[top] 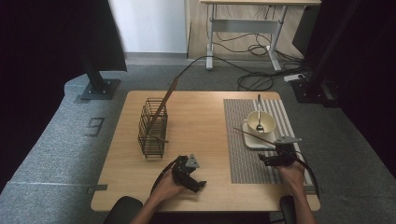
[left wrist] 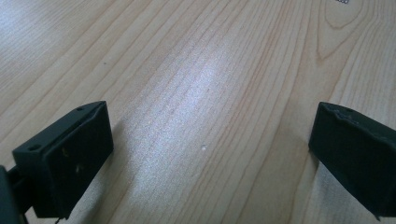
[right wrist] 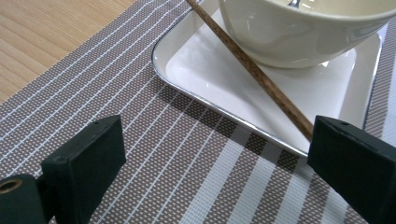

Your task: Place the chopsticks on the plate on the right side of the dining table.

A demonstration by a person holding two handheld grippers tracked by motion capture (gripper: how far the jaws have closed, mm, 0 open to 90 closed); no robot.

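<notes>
High view: your right gripper (top: pixel 270 161) sits on the striped placemat (top: pixel 243 158) just short of the chopstick (top: pixel 254 135); your left gripper (top: pixel 195 179) rests on the bare table (top: pixel 201 121).

High view: the chopstick lies slanted across the white plate (top: pixel 254 141) beside the bowl (top: pixel 260 122), which holds a spoon (top: pixel 259 114); a wire basket (top: pixel 153 127) with another stick leaning out of it stands well apart to the left. Left gripper view: your left gripper (left wrist: pixel 210 158) has its jaws spread wide over plain wood, holding nothing. Right gripper view: your right gripper (right wrist: pixel 219 163) also has its jaws spread wide and empty; the chopstick (right wrist: pixel 261 79) runs over the plate (right wrist: pixel 205 74) rim, under the bowl (right wrist: pixel 289 32) side, its near end just beside the right-hand jaw, whether touching you cannot tell.
</notes>
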